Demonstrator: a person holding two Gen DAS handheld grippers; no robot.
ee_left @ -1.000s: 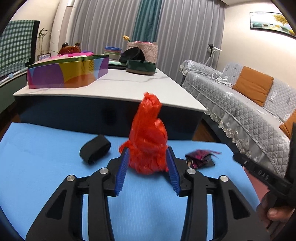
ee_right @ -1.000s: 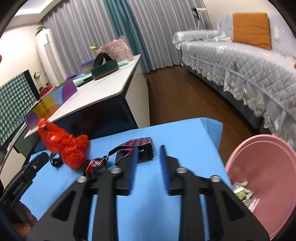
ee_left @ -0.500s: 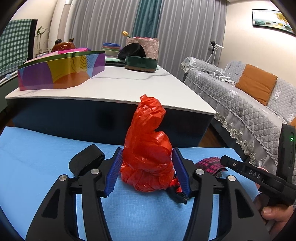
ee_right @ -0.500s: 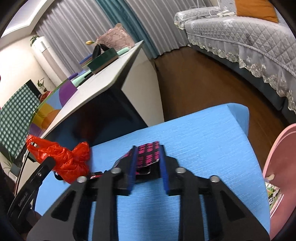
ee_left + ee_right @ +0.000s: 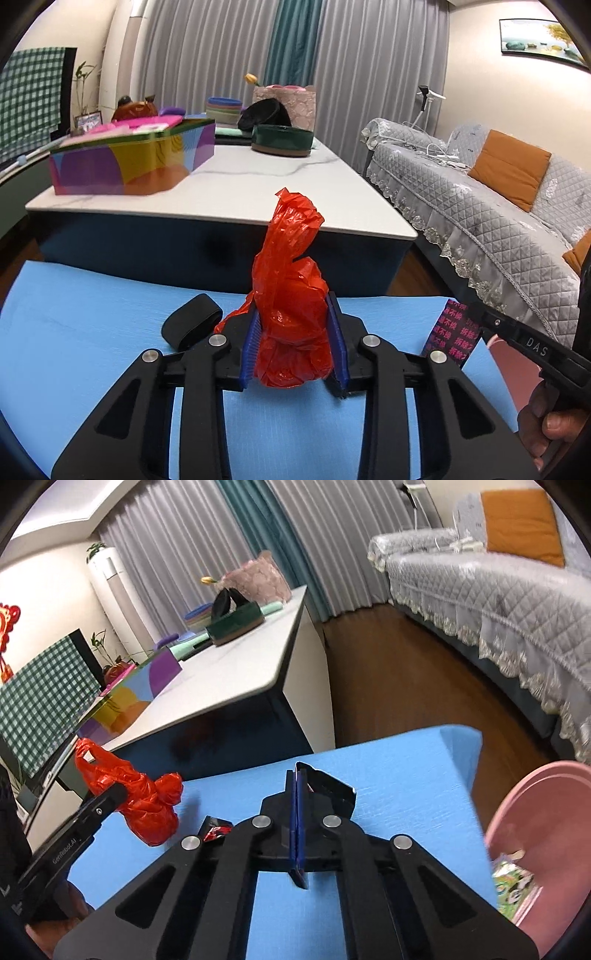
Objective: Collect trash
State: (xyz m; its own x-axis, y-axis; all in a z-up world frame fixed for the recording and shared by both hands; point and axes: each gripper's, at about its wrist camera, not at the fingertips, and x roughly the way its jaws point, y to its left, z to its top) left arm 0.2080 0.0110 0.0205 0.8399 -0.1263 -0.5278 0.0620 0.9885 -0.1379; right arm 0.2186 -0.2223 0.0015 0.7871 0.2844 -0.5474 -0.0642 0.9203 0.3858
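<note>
A crumpled red plastic bag [image 5: 291, 317] stands between the blue pads of my left gripper [image 5: 293, 317], just above the blue table [image 5: 85, 332]. The jaws are closing and both pads press into the bag's sides. From the right wrist view the red bag [image 5: 147, 805] hangs at the left gripper's tip [image 5: 114, 794]. My right gripper [image 5: 297, 779] is shut on a flat black wrapper with pink print [image 5: 328, 788], which sticks out to the right of the pads. In the left wrist view that wrapper [image 5: 450, 336] hangs at the right gripper's tip [image 5: 480, 317].
A black band [image 5: 192, 326] lies on the table left of the bag. A small red-and-black wrapper [image 5: 216, 830] lies near the right gripper. A pink bin [image 5: 535, 805] holding trash stands right of the table. A white counter [image 5: 240, 184] and a grey sofa [image 5: 498, 229] lie beyond.
The left jaws moved up around the red bag and closed onto it. The right jaws shut on the black wrapper and rose with it off the table.
</note>
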